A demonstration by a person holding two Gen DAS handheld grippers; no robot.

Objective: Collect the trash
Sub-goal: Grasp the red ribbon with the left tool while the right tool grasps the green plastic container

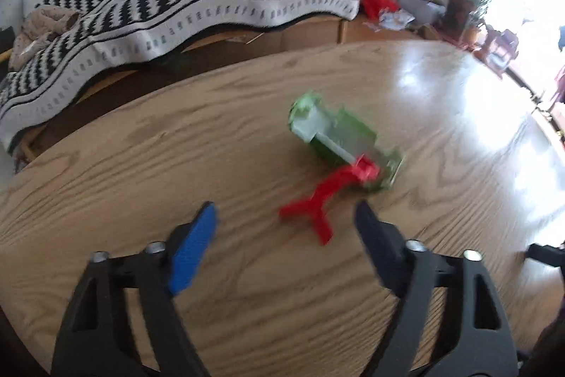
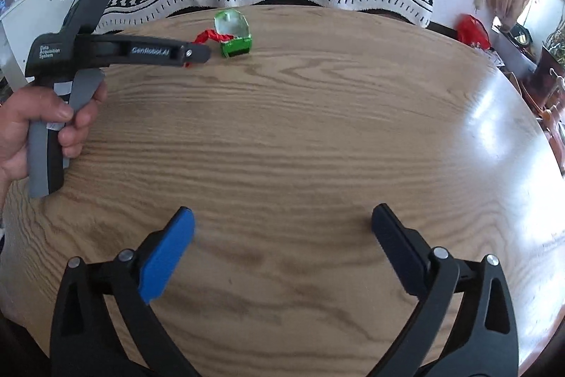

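Hovering over the wooden table, the left gripper had its jaws apart and held nothing; the red scrap lay just ahead of its fingertips, touching the torn green carton near the far edge of the table. The right gripper stood wide open and empty over bare wood, well apart from the trash. I judged that a fast closing could pinch only the thin red strip, so it might slip out, or push the light carton off the edge.
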